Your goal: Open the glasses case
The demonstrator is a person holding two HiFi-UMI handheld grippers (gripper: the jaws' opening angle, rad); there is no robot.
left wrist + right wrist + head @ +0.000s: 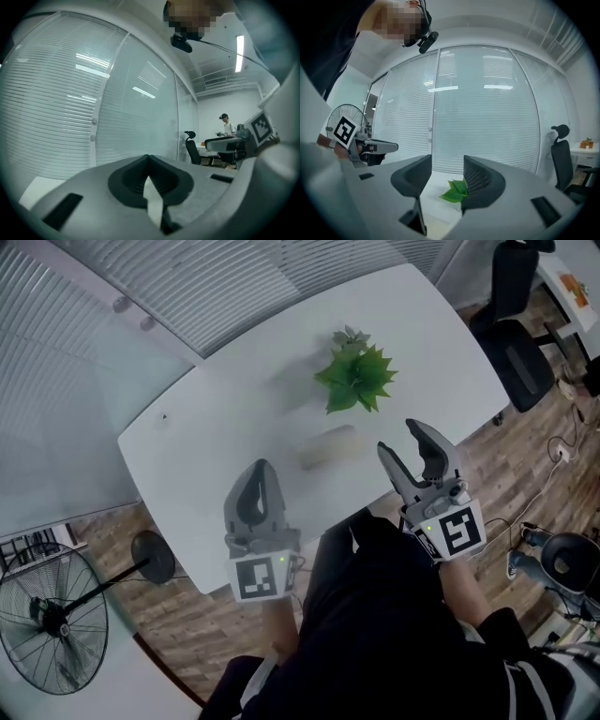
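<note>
The glasses case [328,447] lies flat on the white surface [234,399], a pale oblong whose long axis runs across the head view, rising slightly to the right. We cannot tell which end is the hinge. The fingers of our right gripper [445,168] stand apart with nothing between them; through the gap we see the green plant [454,191]. The fingers of our left gripper [149,159] are pressed together, empty. In the head view the right gripper [398,437] hovers just right of the case and the left gripper [260,465] sits near its lower left, neither touching it. The plant [356,376] stands just beyond the case.
</note>
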